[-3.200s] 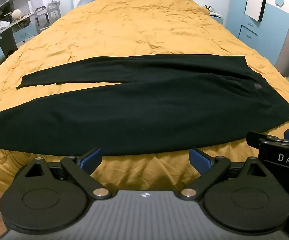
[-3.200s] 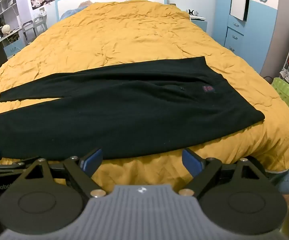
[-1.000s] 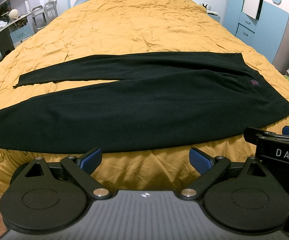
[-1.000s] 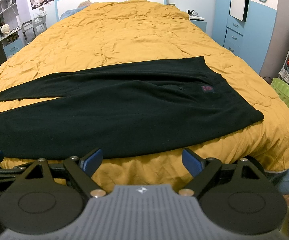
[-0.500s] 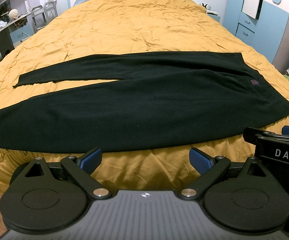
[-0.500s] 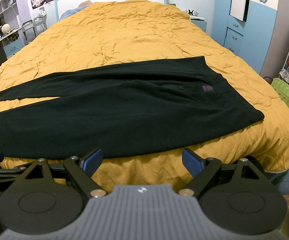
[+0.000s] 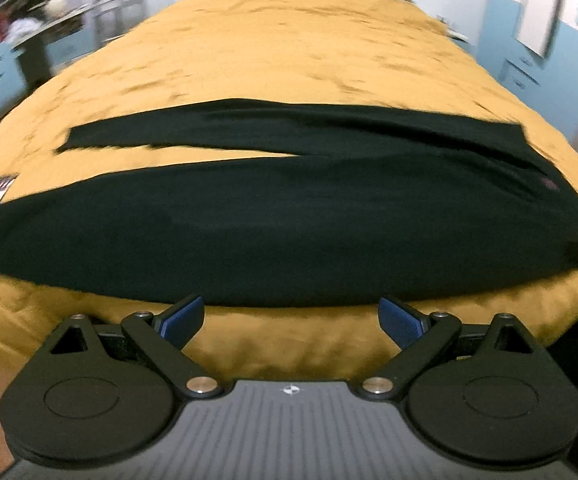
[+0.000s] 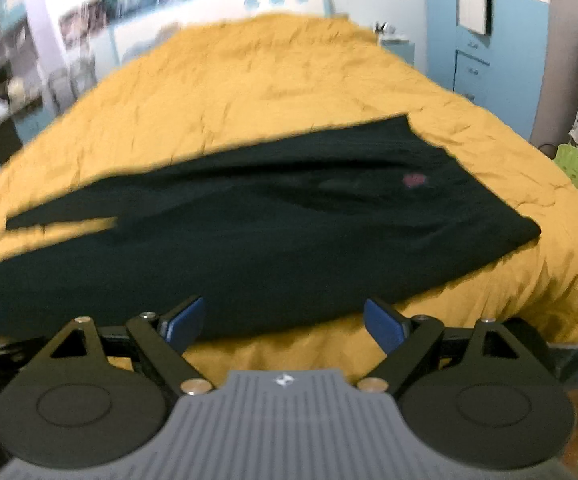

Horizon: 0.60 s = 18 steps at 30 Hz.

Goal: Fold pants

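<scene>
Approach step: black pants (image 7: 289, 232) lie flat across the near part of the yellow quilt (image 7: 289, 60) — unfolded. Left gripper (image 7: 291, 320) and right gripper (image 8: 285, 318), both spread and empty, must next pinch the near edge.

Place: a home bedroom — likely a child's.
Bed: wide, mustard quilt (image 8: 289, 92), white headboard (image 8: 217, 12) at the far end.
Right wall: blue wardrobe (image 8: 489, 48) with apple shapes.
Far left: cluttered shelves (image 7: 29, 12) — blurred.
</scene>
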### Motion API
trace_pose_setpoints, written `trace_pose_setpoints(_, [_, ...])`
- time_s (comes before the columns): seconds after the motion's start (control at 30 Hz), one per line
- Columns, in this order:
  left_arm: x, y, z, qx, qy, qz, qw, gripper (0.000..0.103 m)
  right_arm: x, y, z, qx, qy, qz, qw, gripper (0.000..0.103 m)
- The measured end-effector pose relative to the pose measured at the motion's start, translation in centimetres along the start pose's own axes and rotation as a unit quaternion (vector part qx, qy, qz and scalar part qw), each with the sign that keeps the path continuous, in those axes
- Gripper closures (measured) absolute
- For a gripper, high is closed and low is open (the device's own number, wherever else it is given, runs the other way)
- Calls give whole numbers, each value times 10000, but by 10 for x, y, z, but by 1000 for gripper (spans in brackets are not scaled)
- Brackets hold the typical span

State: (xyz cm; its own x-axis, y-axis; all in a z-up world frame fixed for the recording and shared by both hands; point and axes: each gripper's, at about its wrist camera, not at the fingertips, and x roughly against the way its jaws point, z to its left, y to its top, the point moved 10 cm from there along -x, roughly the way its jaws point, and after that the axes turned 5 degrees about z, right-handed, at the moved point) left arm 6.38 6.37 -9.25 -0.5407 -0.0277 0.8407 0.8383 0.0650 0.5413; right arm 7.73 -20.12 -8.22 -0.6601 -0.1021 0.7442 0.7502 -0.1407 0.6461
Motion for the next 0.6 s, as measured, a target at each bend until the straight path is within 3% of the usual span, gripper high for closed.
trace_pose_setpoints(0.17, [-11,0,90,744,288,-52,9968,0,-21,14,-54,-195,-329,-317,9988,20])
trace_pose_setpoints(0.37, [-18,-5,193,1770,709,-84,9816,0,-47,15,-106,-367,-609,-274,9971,20])
trace_pose_setpoints(0.47, [-20,-14,228,2364,597,-108,9698,0,-56,14,-136,-727,-739,-142,9945,20])
trace_pose_setpoints(0.6, [-29,-26,263,3123,168,-159,9497,0,-64,7,-171,-1530,-462,36,9871,20])
